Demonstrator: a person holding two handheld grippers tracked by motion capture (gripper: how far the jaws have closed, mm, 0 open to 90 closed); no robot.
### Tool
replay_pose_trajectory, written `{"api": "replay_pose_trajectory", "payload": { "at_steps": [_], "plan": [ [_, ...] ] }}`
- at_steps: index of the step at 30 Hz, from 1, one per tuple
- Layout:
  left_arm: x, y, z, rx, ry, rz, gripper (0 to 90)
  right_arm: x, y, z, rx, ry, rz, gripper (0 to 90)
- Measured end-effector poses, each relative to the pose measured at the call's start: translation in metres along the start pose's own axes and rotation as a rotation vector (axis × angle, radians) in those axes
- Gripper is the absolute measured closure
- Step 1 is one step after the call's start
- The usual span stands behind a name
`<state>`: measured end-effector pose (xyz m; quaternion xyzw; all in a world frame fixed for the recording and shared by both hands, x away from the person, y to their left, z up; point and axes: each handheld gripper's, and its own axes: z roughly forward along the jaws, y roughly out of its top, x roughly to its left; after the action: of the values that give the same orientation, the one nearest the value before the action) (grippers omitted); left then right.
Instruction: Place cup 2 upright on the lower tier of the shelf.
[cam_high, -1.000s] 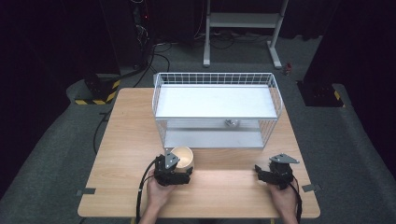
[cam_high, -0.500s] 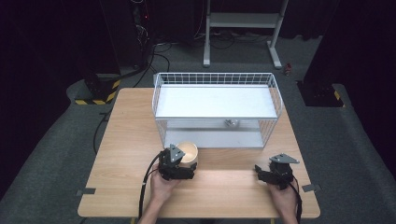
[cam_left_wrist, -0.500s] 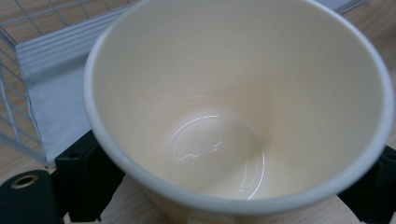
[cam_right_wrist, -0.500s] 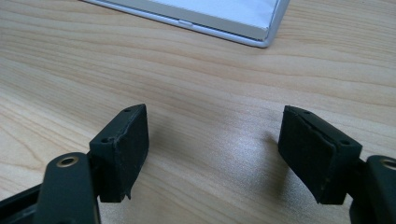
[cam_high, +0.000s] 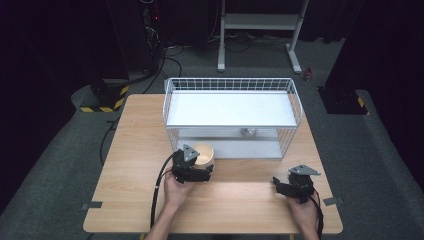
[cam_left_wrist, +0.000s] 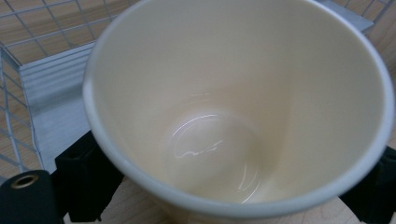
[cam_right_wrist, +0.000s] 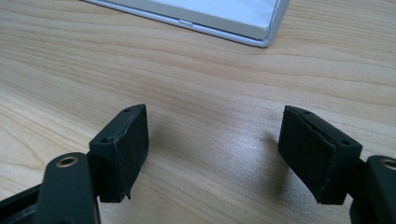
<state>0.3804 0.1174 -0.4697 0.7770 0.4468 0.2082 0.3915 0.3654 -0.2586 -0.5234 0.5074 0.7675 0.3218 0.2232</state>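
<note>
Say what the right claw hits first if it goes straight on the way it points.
Probably nothing at first: the right claw is open over bare table; farther on, the white base edge of the wire rack lies in line.

The high view hangs above the near edge of the table (cam_high: 130, 150), looking forward and down across it to the wire basket (cam_high: 295, 100) at the far edge. The left gripper view sits right over a cream cup (cam_left_wrist: 233, 107) (very close in), basket mesh behind. The right gripper view skims low along bare tabletop towards the basket's base (cam_right_wrist: 224, 18), which all three views share.
</note>
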Motion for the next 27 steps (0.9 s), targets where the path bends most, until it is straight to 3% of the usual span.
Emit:
{"api": "replay_pose_trajectory", "payload": {
  "at_steps": [6, 12, 15, 27],
  "plan": [
    [0.003, 0.004, 0.005, 0.019, 0.012, 0.004, 8.8, 0.000, 0.000, 0.000, 0.000, 0.001, -0.001, 24.3],
    [0.007, 0.011, 0.011, 0.011, 0.004, -0.033, 8.8, 0.000, 0.000, 0.000, 0.000, 0.000, -0.001, 24.3],
    [0.008, 0.014, 0.015, 0.018, 0.030, -0.024, 8.8, 0.000, 0.000, 0.000, 0.000, 0.000, -0.001, 24.1],
    [0.010, 0.022, 0.026, 0.032, 0.050, -0.028, 8.8, 0.000, 0.000, 0.000, 0.000, 0.000, -0.003, 23.9]
  ]
}}
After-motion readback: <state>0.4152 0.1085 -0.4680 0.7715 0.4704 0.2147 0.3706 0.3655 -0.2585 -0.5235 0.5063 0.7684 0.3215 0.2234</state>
